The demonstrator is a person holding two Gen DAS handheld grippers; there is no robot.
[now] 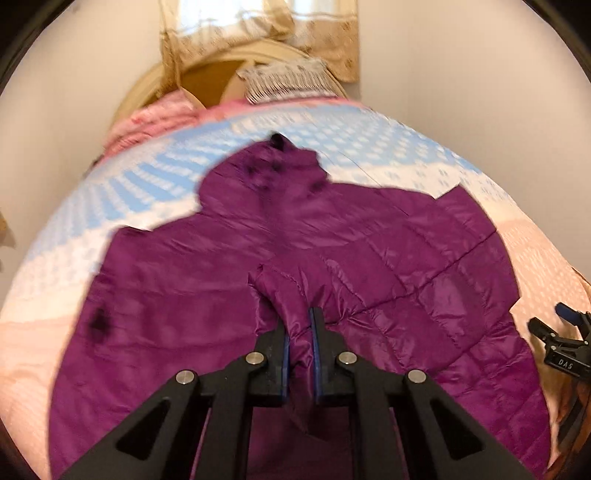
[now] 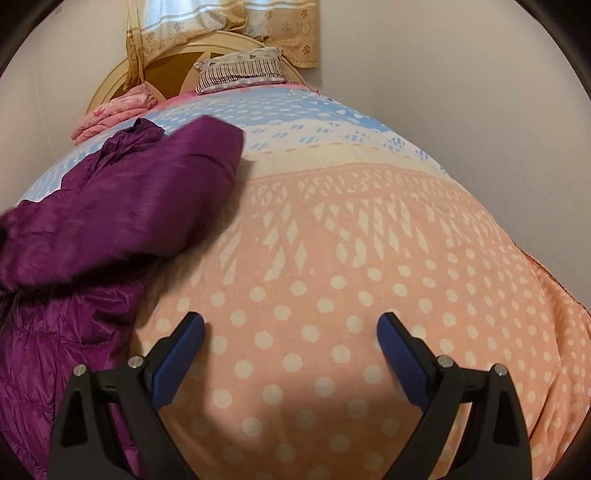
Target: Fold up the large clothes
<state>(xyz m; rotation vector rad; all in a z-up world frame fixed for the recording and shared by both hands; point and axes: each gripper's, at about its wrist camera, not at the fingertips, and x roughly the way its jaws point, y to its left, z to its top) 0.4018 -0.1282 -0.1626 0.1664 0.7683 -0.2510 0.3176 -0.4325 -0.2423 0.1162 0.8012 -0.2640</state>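
Note:
A large purple quilted hooded jacket [image 1: 369, 258] lies spread on the bed, hood toward the headboard. My left gripper [image 1: 300, 325] is shut on a bunched fold of the jacket, a sleeve or cuff, held over the middle of the jacket. In the right wrist view the jacket [image 2: 122, 206] fills the left side, with one part lifted and blurred. My right gripper [image 2: 291, 332] is open and empty above the dotted bed cover, to the right of the jacket. It also shows in the left wrist view [image 1: 561, 339] at the right edge.
The bed cover [image 2: 369, 240] is peach with white dots near me and blue and white farther back. A striped pillow [image 2: 243, 70] and a folded pink blanket [image 2: 114, 110] lie by the cream headboard [image 2: 184, 48]. White walls flank the bed; a curtain [image 2: 258, 22] hangs behind.

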